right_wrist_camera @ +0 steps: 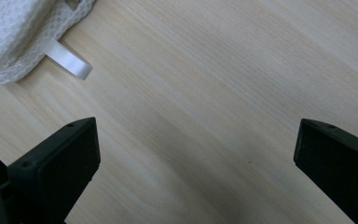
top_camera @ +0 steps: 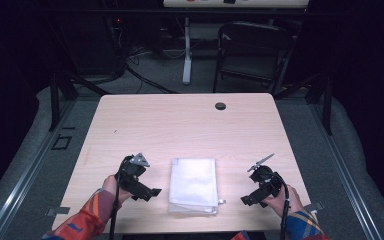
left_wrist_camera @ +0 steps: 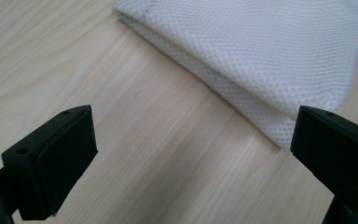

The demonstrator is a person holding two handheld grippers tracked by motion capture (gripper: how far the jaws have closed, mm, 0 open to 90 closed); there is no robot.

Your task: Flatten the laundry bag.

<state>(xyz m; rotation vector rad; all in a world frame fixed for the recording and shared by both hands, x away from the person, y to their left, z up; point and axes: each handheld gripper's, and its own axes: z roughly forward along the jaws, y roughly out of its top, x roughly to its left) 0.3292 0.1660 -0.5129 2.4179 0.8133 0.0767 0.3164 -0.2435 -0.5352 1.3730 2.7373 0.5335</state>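
A folded white mesh cloth (top_camera: 193, 185) lies flat near the front middle of the wooden table (top_camera: 180, 125). My left gripper (top_camera: 152, 193) rests just to its left, open, jaws pointing toward the cloth. In the left gripper view the cloth (left_wrist_camera: 261, 56) lies ahead between the wide-apart jaws, nothing held. My right gripper (top_camera: 245, 200) sits to the cloth's right, also open. The right gripper view has a corner of the cloth (right_wrist_camera: 23, 32) with a white ribbon loop (right_wrist_camera: 70, 60) at top left, and bare wood between the jaws.
A small dark grommet (top_camera: 220, 106) sits at the table's far edge. Beyond the table stand a black folding chair (top_camera: 252, 50) and a white desk leg (top_camera: 187, 50). Grey carpet and metal rails flank both sides.
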